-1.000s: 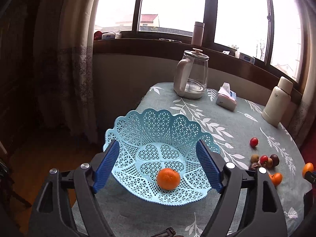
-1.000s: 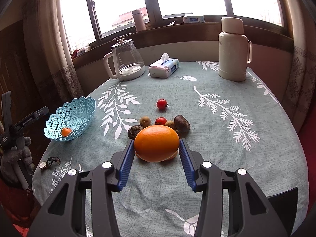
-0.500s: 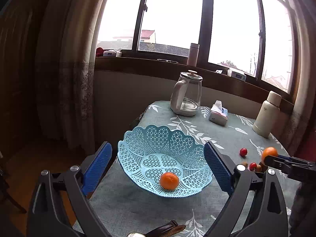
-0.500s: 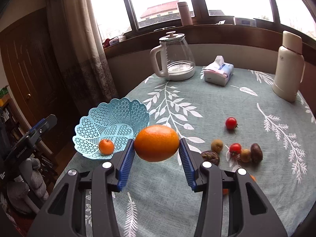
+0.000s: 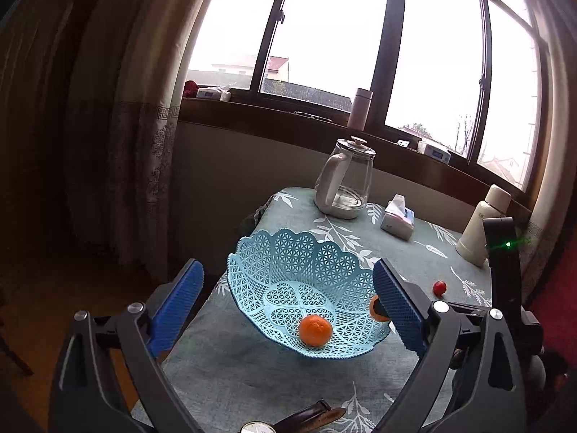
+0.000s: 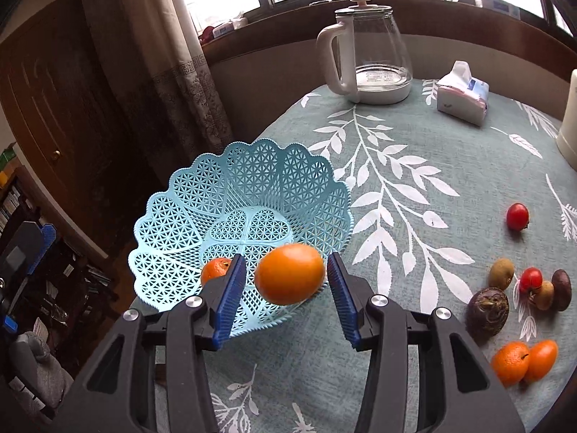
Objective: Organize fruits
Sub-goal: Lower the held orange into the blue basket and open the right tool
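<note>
A light-blue lattice basket [image 6: 234,180] [image 5: 288,249] sits near the table's left edge with a small mandarin [image 6: 214,269] [image 5: 315,330] inside. My right gripper [image 6: 286,263] hangs over the basket's near rim. A large orange [image 6: 290,274] floats between its blue pads, with a visible gap on the left side. In the left wrist view that orange [image 5: 375,308] peeks out at the basket's right rim. My left gripper [image 5: 288,270] is wide open and holds nothing, back from the basket on its near side.
Loose fruit lies to the right: a cherry tomato [image 6: 517,216], a cluster of small brown and red fruits [image 6: 523,283], two orange fruits [image 6: 523,361]. A glass kettle [image 6: 368,57], tissue pack [image 6: 463,93] and thermos [image 5: 481,231] stand at the back. A watch [image 5: 288,424] lies by the near edge.
My right gripper carried the large orange left from the fruit pile to the basket, and the orange now sits loose and smaller between the pads. My left gripper drew back from the basket.
</note>
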`<state>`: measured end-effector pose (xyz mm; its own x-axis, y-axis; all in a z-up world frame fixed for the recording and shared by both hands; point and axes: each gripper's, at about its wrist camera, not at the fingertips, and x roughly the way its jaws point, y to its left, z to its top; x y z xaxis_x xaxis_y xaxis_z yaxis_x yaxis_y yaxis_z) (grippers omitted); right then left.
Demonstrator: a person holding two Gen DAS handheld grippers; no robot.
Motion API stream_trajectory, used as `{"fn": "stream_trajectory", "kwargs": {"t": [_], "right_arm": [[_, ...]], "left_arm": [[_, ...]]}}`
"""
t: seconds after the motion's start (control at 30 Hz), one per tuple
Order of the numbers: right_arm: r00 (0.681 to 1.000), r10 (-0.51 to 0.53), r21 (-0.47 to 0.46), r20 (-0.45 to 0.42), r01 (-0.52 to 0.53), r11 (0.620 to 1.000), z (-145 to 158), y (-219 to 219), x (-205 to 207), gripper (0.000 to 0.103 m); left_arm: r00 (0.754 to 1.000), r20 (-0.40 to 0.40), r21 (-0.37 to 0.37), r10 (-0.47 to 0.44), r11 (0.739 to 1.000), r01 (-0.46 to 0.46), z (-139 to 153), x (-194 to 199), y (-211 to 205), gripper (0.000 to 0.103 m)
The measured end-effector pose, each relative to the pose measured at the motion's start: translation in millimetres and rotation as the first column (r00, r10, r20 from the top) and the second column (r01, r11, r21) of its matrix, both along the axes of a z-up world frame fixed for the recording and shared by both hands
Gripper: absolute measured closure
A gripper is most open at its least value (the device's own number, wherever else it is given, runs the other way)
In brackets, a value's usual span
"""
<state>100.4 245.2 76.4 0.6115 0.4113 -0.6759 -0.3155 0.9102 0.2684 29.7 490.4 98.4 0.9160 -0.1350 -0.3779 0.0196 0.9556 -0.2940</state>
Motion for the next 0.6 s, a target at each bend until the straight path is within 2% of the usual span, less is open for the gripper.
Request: {"fn": "stream_trajectory", "kwargs": {"t": [0.23, 0.43, 0.6], "right_arm": [[0.998, -0.052, 0.043, 0.019, 0.051, 0.998, 5, -17, -13, 0.053], [0.995, -0.085, 0.045, 0.058, 0.082, 0.996, 4, -27, -31, 0.047], [0.991, -0.12, 0.07, 0.063, 0.115, 0.991, 1, -38, -39, 0.037]], "left_arm": [[1.0, -0.005, -0.008, 0.009, 1.0, -0.009, -2, 0, 3, 0.006], [1.0, -0.013, -0.007, 0.009, 1.0, -0.009, -3, 3, 1, 0.006], [1.0, -0.018, -0.009, 0.006, 1.0, -0.006, -5, 3, 0, 0.004]]}}
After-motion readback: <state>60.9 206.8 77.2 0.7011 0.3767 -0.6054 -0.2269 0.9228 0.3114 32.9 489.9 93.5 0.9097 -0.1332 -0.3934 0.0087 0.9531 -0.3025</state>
